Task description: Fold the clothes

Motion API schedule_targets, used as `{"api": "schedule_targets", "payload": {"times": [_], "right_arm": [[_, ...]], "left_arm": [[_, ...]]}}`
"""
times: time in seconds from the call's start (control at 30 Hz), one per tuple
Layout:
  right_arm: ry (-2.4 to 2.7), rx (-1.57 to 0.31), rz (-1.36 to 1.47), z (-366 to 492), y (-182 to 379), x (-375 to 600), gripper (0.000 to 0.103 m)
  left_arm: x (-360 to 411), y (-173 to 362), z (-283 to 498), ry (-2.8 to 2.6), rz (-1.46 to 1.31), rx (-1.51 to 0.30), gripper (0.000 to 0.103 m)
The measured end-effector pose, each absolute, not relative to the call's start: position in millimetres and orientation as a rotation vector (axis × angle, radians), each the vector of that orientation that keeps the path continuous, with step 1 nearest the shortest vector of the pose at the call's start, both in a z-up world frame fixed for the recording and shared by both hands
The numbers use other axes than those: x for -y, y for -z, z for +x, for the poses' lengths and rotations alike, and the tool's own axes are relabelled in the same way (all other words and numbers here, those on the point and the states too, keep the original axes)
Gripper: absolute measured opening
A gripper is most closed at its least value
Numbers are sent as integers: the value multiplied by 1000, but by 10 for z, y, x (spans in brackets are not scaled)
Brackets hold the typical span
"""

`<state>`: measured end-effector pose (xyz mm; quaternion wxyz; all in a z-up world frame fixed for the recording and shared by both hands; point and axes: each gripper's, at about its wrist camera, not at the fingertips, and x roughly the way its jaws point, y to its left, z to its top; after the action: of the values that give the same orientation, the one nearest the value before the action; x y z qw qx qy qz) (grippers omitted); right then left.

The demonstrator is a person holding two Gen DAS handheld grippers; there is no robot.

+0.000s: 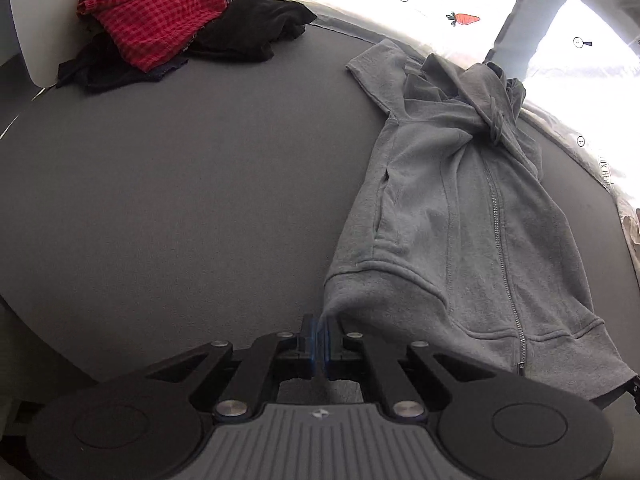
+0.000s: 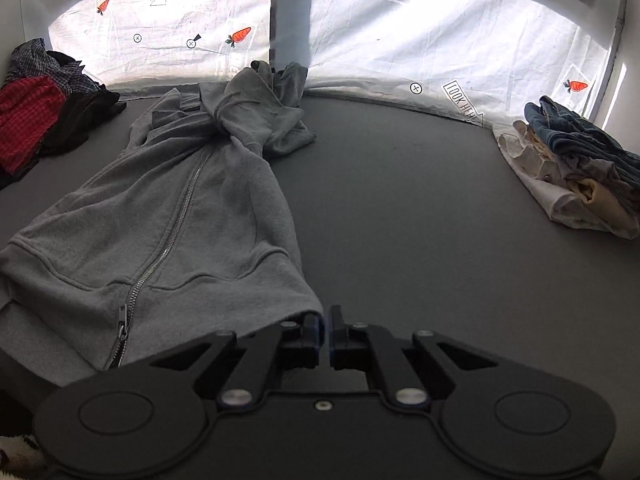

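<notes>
Pinching the hem corners of the grey zip-front fleece hoodie (image 1: pixel 460 208), both claws are clamped: left gripper (image 1: pixel 320 334) on the left corner, right gripper (image 2: pixel 325 326) seemingly on the right, garment stretching away ahead across the dark grey mat (image 2: pixel 400 220).

We see the left hand-held gripper (image 1: pixel 321 334) as a matte black linkage: two angled arms on each side, pinned with round silver screws, spreading back to two large black discs with faint circular recesses. Its fingers (image 1: pixel 307 344) are black blocks faced with blue pads. Between the discs sits a grey ribbed plate bearing a small white emblem. The right hand-held gripper (image 2: pixel 325 330) has the same black arms, silver screws, discs and blue-edged fingers (image 2: pixel 310 338), with a plain dark plate and one small central screw.
</notes>
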<state>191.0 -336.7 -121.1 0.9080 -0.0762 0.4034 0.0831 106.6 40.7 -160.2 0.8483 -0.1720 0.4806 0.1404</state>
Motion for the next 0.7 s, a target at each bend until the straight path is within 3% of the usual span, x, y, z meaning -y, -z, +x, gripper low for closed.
{"api": "schedule_targets", "payload": {"times": [0.07, 0.1, 0.13, 0.17, 0.2, 0.3, 0.37, 0.43, 0.53, 0.7], "right_arm": [[-167, -855, -167, 1908, 1267, 3336, 16], [-164, -849, -180, 1908, 1261, 3324, 21], [-160, -836, -196, 1905, 1245, 3310, 39], [-156, -817, -209, 1877, 1224, 3282, 50], [-152, -806, -214, 1880, 1209, 3279, 51], [-144, -789, -205, 1927, 1155, 3272, 57], [-119, -773, -219, 1968, 1145, 3266, 83], [-87, -749, -272, 2009, 1150, 3234, 92], [-95, -727, -300, 2103, 1158, 3196, 101], [-130, -712, -372, 2270, 1116, 3092, 103]], "left_arm": [[-400, 1627, 1060, -310, -356, -1029, 9], [-396, 1590, 1050, -313, -357, -1013, 23], [-392, 1557, 1038, -322, -357, -994, 41], [-387, 1532, 1033, -333, -354, -982, 51], [-386, 1510, 1035, -342, -348, -975, 63], [-376, 1473, 1080, -356, -340, -954, 66], [-376, 1481, 1126, -361, -343, -955, 77], [-345, 1497, 1189, -376, -320, -949, 84], [-300, 1522, 1305, -384, -281, -949, 89], [-266, 1513, 1554, -369, -252, -946, 90]]}}
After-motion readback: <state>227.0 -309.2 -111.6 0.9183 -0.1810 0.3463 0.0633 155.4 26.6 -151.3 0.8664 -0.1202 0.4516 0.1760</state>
